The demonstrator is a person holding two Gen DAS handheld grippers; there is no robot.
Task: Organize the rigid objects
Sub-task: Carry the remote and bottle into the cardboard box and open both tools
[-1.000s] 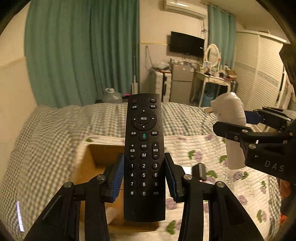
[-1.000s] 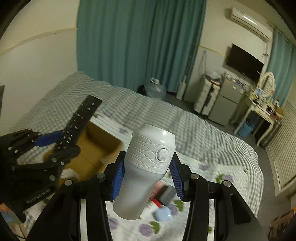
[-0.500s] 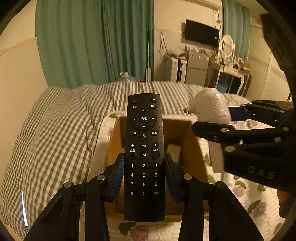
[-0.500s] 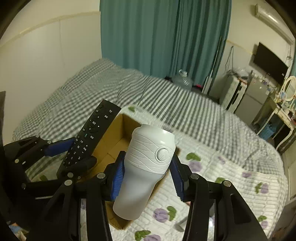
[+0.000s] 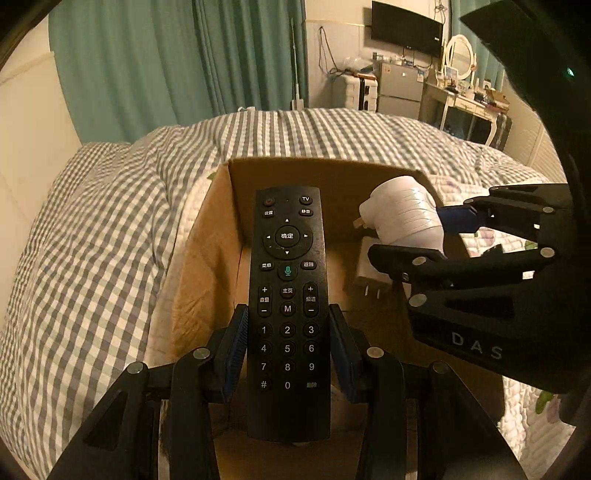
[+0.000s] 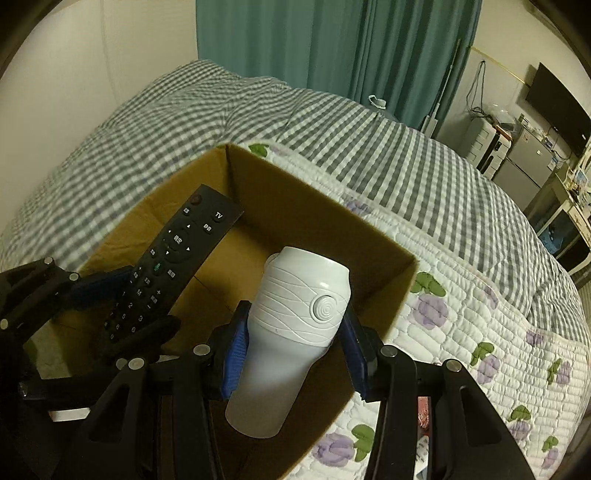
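My left gripper is shut on a black TV remote, its blue pads pressing the number-key end. The remote hangs over the open cardboard box on the bed. My right gripper is shut on a white ribbed bottle-shaped device with a round button, also held over the box. In the left wrist view the white device and the right gripper sit to the right of the remote. A white plug adapter lies on the box floor. In the right wrist view the remote and left gripper are at left.
The box rests on a floral quilt over a grey checked bedspread. Teal curtains, a wall TV, a small fridge and a dressing table stand beyond the bed. A small red item lies on the quilt.
Both grippers have come down and tilted toward the box, which now fills the middle of both views. The remote and the white device stay gripped.
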